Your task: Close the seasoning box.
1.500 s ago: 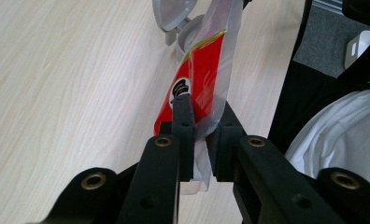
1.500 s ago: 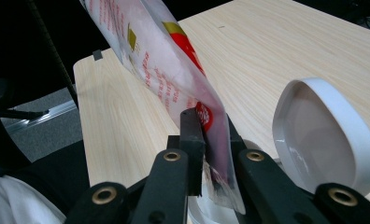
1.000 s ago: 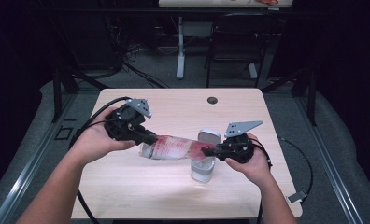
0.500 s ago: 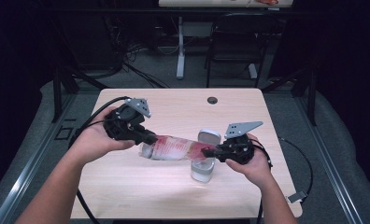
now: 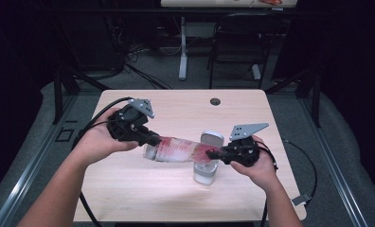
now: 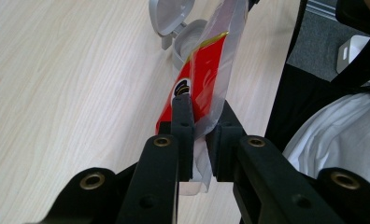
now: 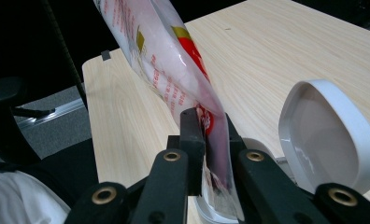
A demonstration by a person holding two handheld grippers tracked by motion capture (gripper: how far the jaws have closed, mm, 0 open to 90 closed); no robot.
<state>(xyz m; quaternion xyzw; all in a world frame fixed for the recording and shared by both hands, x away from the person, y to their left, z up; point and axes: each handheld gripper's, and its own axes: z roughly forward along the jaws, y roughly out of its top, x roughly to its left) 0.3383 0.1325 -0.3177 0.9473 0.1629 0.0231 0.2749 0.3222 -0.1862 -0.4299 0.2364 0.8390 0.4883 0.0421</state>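
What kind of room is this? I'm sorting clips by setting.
Probably a lab or workshop, not a home: a bare wooden table on grey carpet, loose cables on the floor behind, and a black chair by another desk.

Jar (image 5: pixel 205 174) mouth hidden behind pouch (image 5: pixel 178 149) in high view; pouch print too small to read; pouch ends covered by jaws

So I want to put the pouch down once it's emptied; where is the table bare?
The wooden table is bare along its near edge, below the red and clear plastic pouch, and across its far half around the small dark round grommet. The middle right is crowded: both grippers hold the pouch over the white plastic container with a flip lid.
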